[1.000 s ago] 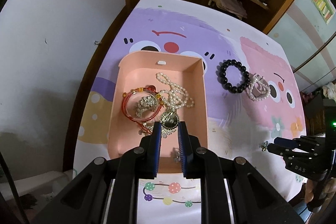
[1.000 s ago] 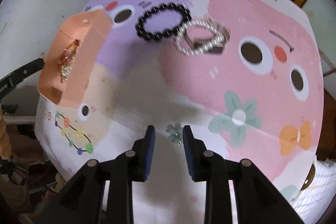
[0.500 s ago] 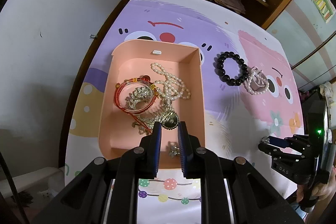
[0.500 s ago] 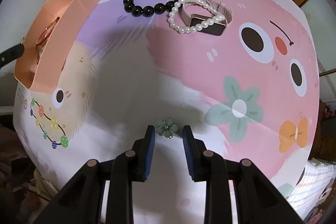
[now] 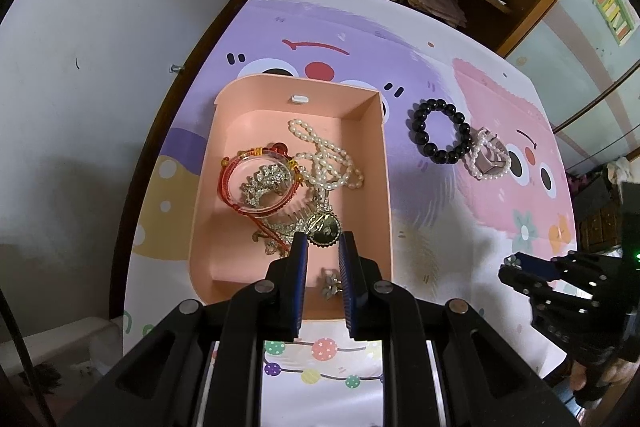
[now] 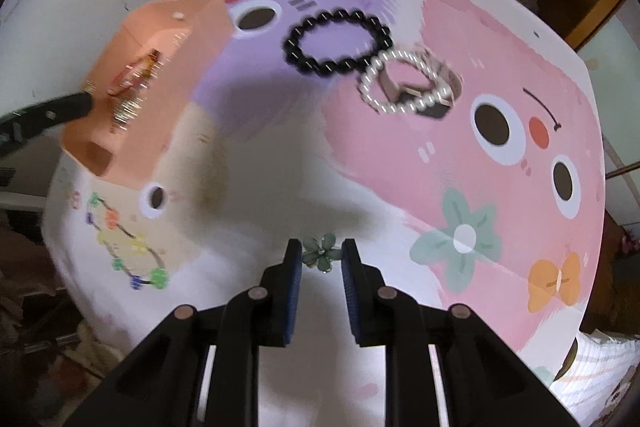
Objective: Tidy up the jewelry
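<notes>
The right hand-held gripper (image 6: 321,253) had just been closing its jaws around a green flower brooch (image 6: 319,251) on the table (image 6: 248,211), the pads not clearly pressing it. The left hand-held gripper (image 5: 322,247), nearly pressed together and empty, hung over the pink tray (image 5: 384,187) of jewelry. Beyond lay a black bead bracelet (image 6: 337,43) touching a pearl bracelet (image 6: 406,83).

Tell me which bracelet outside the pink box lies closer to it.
The black bead bracelet. It lies between the pink box and the pearl bracelet, which wraps a small watch farther right.
</notes>
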Demonstrator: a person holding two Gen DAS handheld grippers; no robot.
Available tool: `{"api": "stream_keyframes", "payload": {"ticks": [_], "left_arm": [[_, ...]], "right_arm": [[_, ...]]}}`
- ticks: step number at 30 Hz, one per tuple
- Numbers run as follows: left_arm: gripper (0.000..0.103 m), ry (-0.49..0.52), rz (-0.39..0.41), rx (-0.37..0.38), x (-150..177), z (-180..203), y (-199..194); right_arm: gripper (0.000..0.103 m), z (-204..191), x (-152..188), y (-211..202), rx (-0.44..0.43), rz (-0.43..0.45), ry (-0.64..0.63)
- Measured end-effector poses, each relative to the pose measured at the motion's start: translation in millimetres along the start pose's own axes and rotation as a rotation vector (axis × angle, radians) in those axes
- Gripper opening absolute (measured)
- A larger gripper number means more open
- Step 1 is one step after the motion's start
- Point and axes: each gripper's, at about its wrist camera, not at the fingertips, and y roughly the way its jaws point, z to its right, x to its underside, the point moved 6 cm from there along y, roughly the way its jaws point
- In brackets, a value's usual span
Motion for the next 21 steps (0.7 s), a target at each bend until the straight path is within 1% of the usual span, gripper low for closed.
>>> {"api": "stream_keyframes", "payload": {"ticks": [5,7,12,14,16,18,21], "left_arm": [[0.014,0.01,0.022,-0.012,-10.8,-0.4,-12.0],[0.014,0.015,0.04,-0.018,-18.4,-0.3,-21.1],[0.014,0.011,0.091,-0.037,-37.0,-5.3,-40.4],[0.014,0.008,0.106,-0.054,-41.8,-9.2,-44.5],[0.014,0.001,0.101,-0.058,-42.2,-13.8,-43.5],[0.014,-0.005,0.081,-0.066,-39.4,-19.5,-38.5],[0.014,-0.013,0.042,-0.075,-29.3,-28.2,-26.5]], "right_arm": [[0.02,-32.8,-23.2,-41.8,-0.06,0.087,-0.053],[0.02,-49.1,-36.5,-61.4,-0.097,0.129,-0.082],[0.02,-79.4,-62.9,-88.1,-0.175,0.205,-0.139],[0.02,-89.3,-72.4,-83.5,-0.195,0.208,-0.149],[0.02,-99.5,-78.9,-76.1,-0.224,0.197,-0.153],[0.02,-107.2,-80.1,-66.0,-0.261,0.179,-0.148],[0.02,-112.2,-84.0,-47.1,-0.285,0.152,-0.138]]}}
